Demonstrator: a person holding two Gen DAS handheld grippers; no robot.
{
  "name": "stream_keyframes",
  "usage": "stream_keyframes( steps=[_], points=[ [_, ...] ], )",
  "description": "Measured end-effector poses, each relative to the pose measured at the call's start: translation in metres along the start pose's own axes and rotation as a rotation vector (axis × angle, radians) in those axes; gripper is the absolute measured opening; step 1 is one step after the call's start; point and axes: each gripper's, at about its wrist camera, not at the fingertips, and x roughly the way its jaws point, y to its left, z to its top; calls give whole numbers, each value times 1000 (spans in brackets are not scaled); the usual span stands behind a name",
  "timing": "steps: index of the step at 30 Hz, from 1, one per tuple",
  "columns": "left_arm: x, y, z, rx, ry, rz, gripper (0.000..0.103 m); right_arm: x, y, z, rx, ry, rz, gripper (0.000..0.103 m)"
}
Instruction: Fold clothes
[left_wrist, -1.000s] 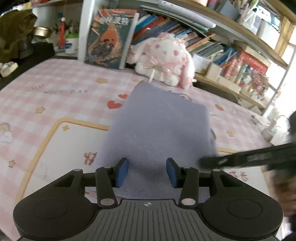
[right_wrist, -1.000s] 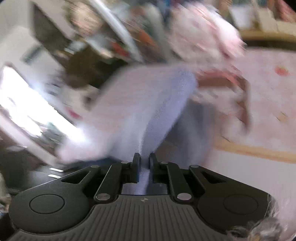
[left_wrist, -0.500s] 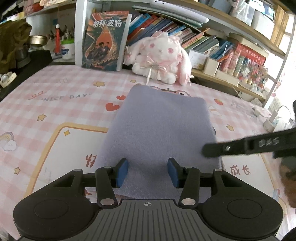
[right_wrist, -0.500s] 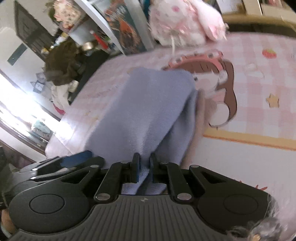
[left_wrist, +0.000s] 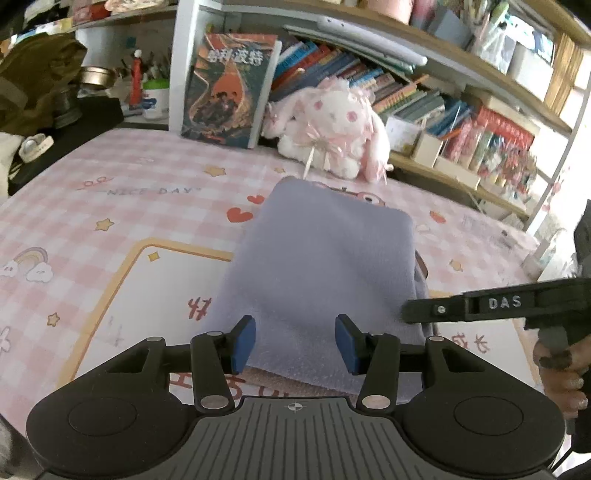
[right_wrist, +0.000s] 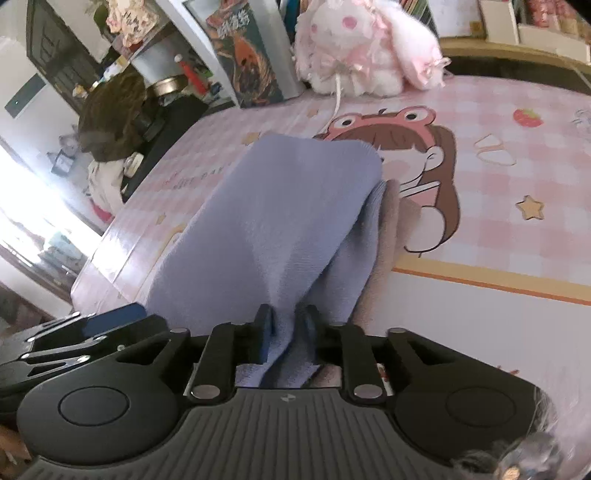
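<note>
Cloth (left_wrist: 317, 266) lies folded on the pink worktop (left_wrist: 110, 206). Our left claw (left_wrist: 295, 341) hovers open, empty; our right claw (right_wrist: 286, 325) has just been opening, cloth between. We should release gently, keeping edges aligned.

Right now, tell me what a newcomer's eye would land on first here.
First the folded lavender cloth, lying mid-table on the pink checked mat. Behind it, a pink-and-white plush bunny sits against the bookshelf. The right gripper, jaws just opening, has a cloth fold between them.
</note>
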Motion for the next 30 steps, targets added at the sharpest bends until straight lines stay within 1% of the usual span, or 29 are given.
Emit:
stream_keyframes(
  steps=[2, 4, 7, 9, 11, 14, 19, 21, 24, 30],
  points=[
    [-2, 4, 2, -5, -11, -17, 47, -9, 2, -3, -7, -24, -27, 24],
    [-3, 8, 6, -7, -20, -35, 47, -17, 6, -9, -12, -47, -73, 28],
    [-5, 13, 11, 6, -22, -57, 48, -28, 11, -19, -12, -79, -141, 31],
    [-8, 18, 12, 21, -14, -76, 48, -35, 16, -28, 16, -91, -183, 33],
    [-10, 22, 12, 43, -2, -96, 48, -41, 25, -38, 38, -107, -227, 37],
    [-10, 30, 11, 89, 28, -115, 48, -47, 39, -50, 68, -131, -293, 39],
    [-8, 43, 9, 157, 70, -140, 48, -50, 66, -64, 102, -172, -383, 47],
    [-7, 48, 8, 176, 77, -158, 48, -49, 76, -69, 109, -177, -410, 48],
    [-7, 56, 7, 211, 86, -189, 48, -47, 90, -78, 125, -178, -451, 53],
    [-10, 72, 2, 258, 106, -234, 49, -40, 116, -94, 161, -188, -516, 56]
  ],
)
